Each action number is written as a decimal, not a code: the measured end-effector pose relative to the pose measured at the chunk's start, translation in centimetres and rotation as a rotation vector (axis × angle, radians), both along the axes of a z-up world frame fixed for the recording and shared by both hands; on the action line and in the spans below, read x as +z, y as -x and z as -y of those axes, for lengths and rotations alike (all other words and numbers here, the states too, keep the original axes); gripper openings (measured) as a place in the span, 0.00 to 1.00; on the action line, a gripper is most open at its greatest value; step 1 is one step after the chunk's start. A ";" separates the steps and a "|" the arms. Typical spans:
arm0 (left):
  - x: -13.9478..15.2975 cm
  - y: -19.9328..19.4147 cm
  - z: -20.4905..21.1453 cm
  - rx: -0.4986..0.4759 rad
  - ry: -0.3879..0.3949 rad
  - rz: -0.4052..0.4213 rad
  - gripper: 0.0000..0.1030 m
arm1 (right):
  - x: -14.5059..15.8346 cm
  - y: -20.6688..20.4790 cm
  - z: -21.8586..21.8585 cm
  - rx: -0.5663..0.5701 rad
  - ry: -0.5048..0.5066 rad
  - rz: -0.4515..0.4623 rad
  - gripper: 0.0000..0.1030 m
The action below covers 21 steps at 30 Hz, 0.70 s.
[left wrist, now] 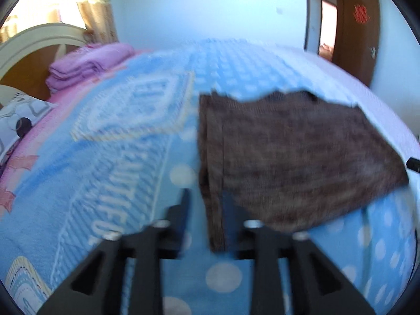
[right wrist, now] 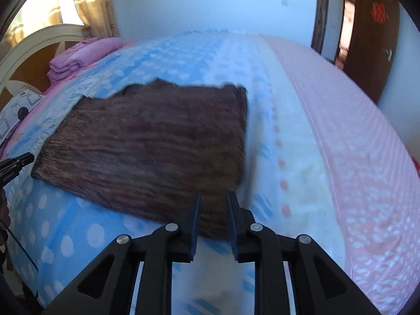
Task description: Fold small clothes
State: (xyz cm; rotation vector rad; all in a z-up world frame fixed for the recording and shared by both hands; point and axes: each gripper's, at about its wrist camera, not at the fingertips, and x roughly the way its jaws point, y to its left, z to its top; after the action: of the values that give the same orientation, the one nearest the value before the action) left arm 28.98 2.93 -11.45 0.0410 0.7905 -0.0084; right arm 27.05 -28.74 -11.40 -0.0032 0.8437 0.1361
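A brown knitted garment (left wrist: 294, 157) lies spread on the blue dotted blanket (left wrist: 126, 162); it also shows in the right wrist view (right wrist: 147, 144). My left gripper (left wrist: 206, 197) stands at the garment's near left corner, its jaws apart with a hanging strip of brown cloth between them. My right gripper (right wrist: 214, 197) stands at the garment's near right corner, its jaws apart with the cloth edge between them. The frames are blurred. I cannot tell whether either gripper pinches the cloth.
A stack of folded pink cloth (left wrist: 89, 63) lies by the cream headboard (left wrist: 34, 42) at the far left. A patterned pillow (left wrist: 18, 120) lies at the left. A pink sheet (right wrist: 354, 144) covers the bed's right side. A brown door (left wrist: 357, 34) stands open at the far right.
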 end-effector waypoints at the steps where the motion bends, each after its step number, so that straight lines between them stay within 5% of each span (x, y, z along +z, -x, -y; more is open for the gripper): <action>1: 0.3 -0.3 0.3 0.011 -0.002 0.011 0.59 | 0.5 -0.3 -1.0 0.017 0.001 0.014 0.26; 6: -0.9 -1.8 3.5 -0.029 -0.023 -0.023 0.59 | 1.0 -3.2 -7.8 0.117 -0.025 0.032 0.36; 10: -4.1 -2.2 4.6 -0.021 -0.073 -0.127 0.61 | -2.0 -3.9 -11.4 0.136 0.006 -0.056 0.36; 17: -4.4 0.1 4.0 -0.018 -0.093 -0.104 0.68 | -3.6 0.7 -12.6 0.118 0.113 -0.036 0.36; 21: -4.5 -0.1 3.4 -0.003 -0.062 -0.116 0.74 | -1.9 0.3 -13.0 0.130 0.057 -0.013 0.36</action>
State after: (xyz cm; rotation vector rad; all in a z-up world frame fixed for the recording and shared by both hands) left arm 29.06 -0.51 -15.98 0.1009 0.9066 0.0111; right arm 26.74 -15.75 -13.25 -0.1107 0.8597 0.2345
